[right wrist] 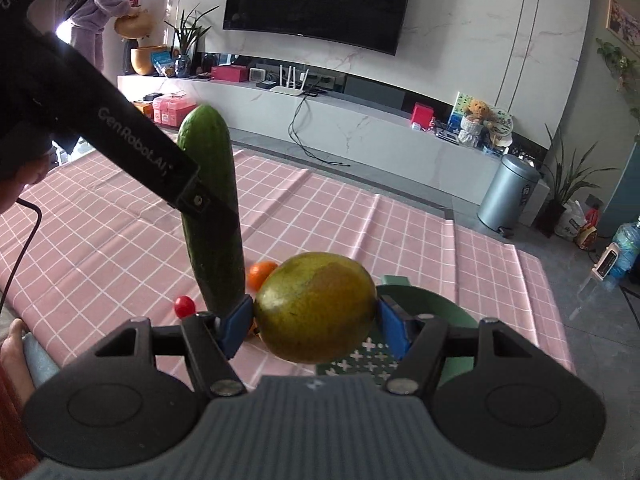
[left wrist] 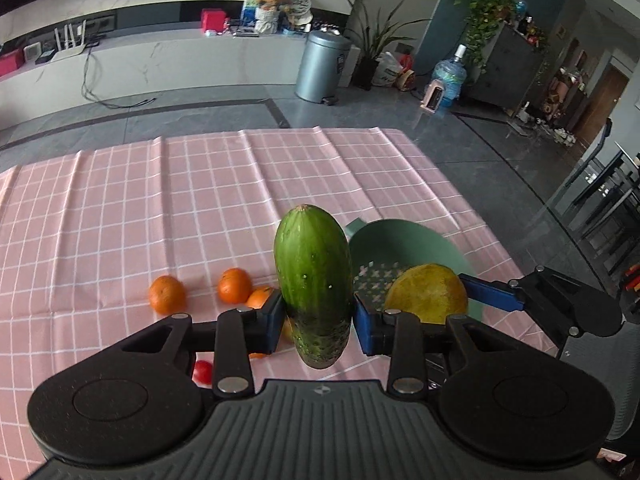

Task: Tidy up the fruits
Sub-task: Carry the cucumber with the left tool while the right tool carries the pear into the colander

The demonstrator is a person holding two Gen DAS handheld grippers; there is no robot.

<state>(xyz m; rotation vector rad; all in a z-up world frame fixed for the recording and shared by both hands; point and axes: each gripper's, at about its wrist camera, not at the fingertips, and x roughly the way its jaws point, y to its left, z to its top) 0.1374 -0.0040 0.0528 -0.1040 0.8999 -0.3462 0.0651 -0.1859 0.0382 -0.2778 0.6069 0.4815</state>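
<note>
Blue-padded fingers of the left gripper (left wrist: 314,320) clamp an upright cucumber (left wrist: 313,280) at lower centre. The right gripper (right wrist: 316,322) clamps a yellow-green mango (right wrist: 316,306) over the green colander (left wrist: 404,248). Beyond lie tangerines (left wrist: 167,294), left of centre, and a cherry tomato (right wrist: 184,306) on the pink checked tablecloth (left wrist: 160,208).

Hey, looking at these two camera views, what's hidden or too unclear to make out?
- Left wrist view: an orange is partly behind the left gripper and the cucumber it holds.
- Left wrist view: the cherry tomato is half covered by the gripper body.
- Right wrist view: most of the green colander is hidden by the right gripper and its yellow-green fruit, so its contents can't be told.
</note>
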